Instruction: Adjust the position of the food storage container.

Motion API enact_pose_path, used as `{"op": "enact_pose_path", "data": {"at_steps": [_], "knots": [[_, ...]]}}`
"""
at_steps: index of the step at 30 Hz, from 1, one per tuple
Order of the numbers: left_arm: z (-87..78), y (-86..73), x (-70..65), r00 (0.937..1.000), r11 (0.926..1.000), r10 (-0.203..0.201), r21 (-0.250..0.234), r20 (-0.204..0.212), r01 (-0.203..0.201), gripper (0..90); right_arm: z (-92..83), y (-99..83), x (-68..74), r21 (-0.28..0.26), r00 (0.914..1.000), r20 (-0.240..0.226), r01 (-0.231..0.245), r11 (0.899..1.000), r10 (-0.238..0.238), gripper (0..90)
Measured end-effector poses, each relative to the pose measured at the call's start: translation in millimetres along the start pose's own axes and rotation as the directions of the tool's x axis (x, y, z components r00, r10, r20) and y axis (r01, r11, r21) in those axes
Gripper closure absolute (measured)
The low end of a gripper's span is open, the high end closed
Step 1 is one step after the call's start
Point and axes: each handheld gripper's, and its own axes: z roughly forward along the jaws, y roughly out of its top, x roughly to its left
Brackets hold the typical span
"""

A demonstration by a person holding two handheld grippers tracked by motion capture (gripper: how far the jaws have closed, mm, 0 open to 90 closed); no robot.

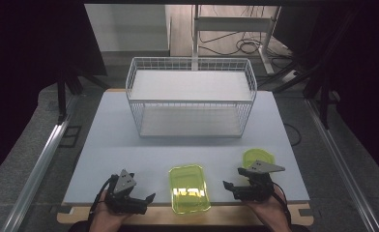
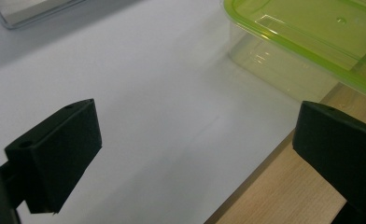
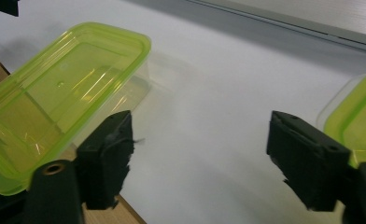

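The left gripper's [image 1: 140, 198] black fingers [image 2: 55, 154] stood wide apart with nothing between them, hovering over the near edge of the pale grey worktop [image 1: 129, 140] where its light wooden border showed. Just beyond them, to their right, lay the rectangular clear plastic container with a yellow-green lid [image 2: 312, 42], apart from both fingers.

The right gripper's [image 1: 232, 186] black fingers [image 3: 307, 158] were also spread, empty, with bare worktop between them. In the right gripper view the rectangular container [image 3: 64, 93] sat just beside the left-hand finger, and a second, smaller yellow-green lidded plastic container [image 3: 358, 116] showed close behind the other finger; whether either touched a finger I could not tell.

From the high view, the rectangular container [image 1: 189, 188] rested at the worktop's front edge, between the two grippers, and the smaller container [image 1: 258, 157] lay just behind the right gripper. Well beyond, a white wire basket [image 1: 191, 99] stood at the middle of the worktop's far side. A hand [image 1: 105, 220] held each gripper from the bottom.
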Motion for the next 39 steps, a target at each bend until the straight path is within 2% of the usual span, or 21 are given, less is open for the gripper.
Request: {"op": "enact_pose_path", "data": {"at_steps": [3,4,9,15,16,17,18,19,20,21,22,24,25,26,27,28,29,30,31,34,39], "knots": [[-0.2,-0.6,0.6,0.9999,1.0000,0.004,0.003,-0.010,-0.003,3.0,-0.5,-0.4,-3.2,0.001,0.9999,-0.013,-0.006,1.000,0.006,28.8],[-0.8,-1.3,2.3,0.9997,1.0000,0.001,0.005,-0.023,-0.001,3.8,-0.7,-0.7,-4.4,0.007,0.9999,-0.016,0.001,1.000,-0.001,31.6],[-2.2,-2.5,5.0,0.9995,1.0000,0.006,0.000,-0.032,-0.006,7.9,1.8,-1.6,-3.2,0.035,0.9990,-0.036,0.026,0.999,-0.025,35.6],[-3.2,-3.4,6.2,1.0000,0.9998,0.009,-0.015,0.004,-0.009,16.3,2.7,-1.9,-2.2,0.047,0.9985,-0.034,0.045,0.998,-0.044,39.2],[-2.7,-3.6,5.4,0.9996,0.9997,0.016,-0.016,0.022,-0.015,18.8,2.7,-2.1,-2.4,0.049,0.9985,-0.032,0.047,0.998,-0.046,40.3],[-2.7,-3.6,5.4,0.9996,0.9997,0.016,-0.016,0.022,-0.015,21.7,2.7,-2.1,-2.4,0.049,0.9985,-0.032,0.047,0.998,-0.046,40.3],[-1.6,-3.5,4.1,0.9985,0.9998,0.019,-0.006,0.052,-0.018,24.8,3.1,-2.5,-2.8,0.057,0.9982,-0.023,0.057,0.997,-0.056,42.2],[-1.6,-3.5,4.1,0.9985,0.9998,0.019,-0.006,0.052,-0.018,27.8,3.1,-2.5,-2.8,0.057,0.9982,-0.023,0.057,0.997,-0.056,42.2],[0.7,-3.6,2.3,0.9969,0.9995,0.030,0.007,0.073,-0.031,30.7,2.6,-2.5,-3.0,0.064,0.9979,-0.022,0.062,0.996,-0.061,45.5],[0.7,-3.6,2.3,0.9969,0.9995,0.030,0.007,0.073,-0.031,33.3,2.6,-2.5,-3.0,0.064,0.9979,-0.022,0.062,0.996,-0.061,45.5],[2.5,-3.2,0.0,0.9952,0.9987,0.045,0.019,0.086,-0.047,35.4,1.5,-2.0,-2.9,0.068,0.9971,-0.017,0.076,0.995,-0.075,50.3],[3.1,-2.7,-1.5,0.9942,0.9985,0.049,0.020,0.095,-0.052,38.0,-0.6,-1.1,-3.0,0.069,0.9961,-0.006,0.089,0.994,-0.088,58.2],[3.1,-2.7,-1.5,0.9942,0.9985,0.049,0.020,0.095,-0.052,38.9,-0.6,-1.1,-3.0,0.069,0.9961,-0.006,0.089,0.994,-0.088,58.2],[3.4,-2.4,-1.9,0.9936,0.9988,0.045,0.015,0.104,-0.047,38.9,-3.7,0.7,-3.7,0.068,0.9951,0.011,0.098,0.993,-0.099,67.8],[3.4,-2.4,-1.9,0.9936,0.9988,0.045,0.015,0.104,-0.047,38.4,-3.7,0.7,-3.7,0.068,0.9951,0.011,0.098,0.993,-0.099,67.8],[3.7,-2.4,-1.9,0.9936,0.9989,0.043,0.014,0.104,-0.045,38.4,-5.6,1.8,-4.6,0.063,0.9944,0.019,0.102,0.993,-0.104,73.4],[4.9,-3.1,-1.4,0.9940,0.9990,0.042,0.011,0.101,-0.043,35.0,-10.1,4.8,-7.1,0.050,0.9939,0.034,0.103,0.993,-0.105,83.1],[6.0,-3.8,-1.2,0.9945,0.9991,0.042,0.003,0.096,-0.043,31.3,-12.5,6.3,-8.1,0.046,0.9936,0.043,0.103,0.994,-0.105,87.0],[6.0,-3.8,-1.2,0.9945,0.9991,0.042,0.003,0.096,-0.043,27.9,-12.5,6.3,-8.1,0.046,0.9936,0.043,0.103,0.994,-0.105,87.0],[9.3,-4.9,0.7,0.9964,0.9995,0.030,0.006,0.079,-0.031,21.0,-15.5,11.8,-14.2,0.032,0.9927,0.083,0.085,0.996,-0.088,89.2],[10.3,-4.6,-0.4,0.9970,0.9991,0.040,0.011,0.066,-0.041,17.7,-5.5,14.7,-21.9,0.043,0.9932,0.086,0.075,0.996,-0.078,89.2]]}}
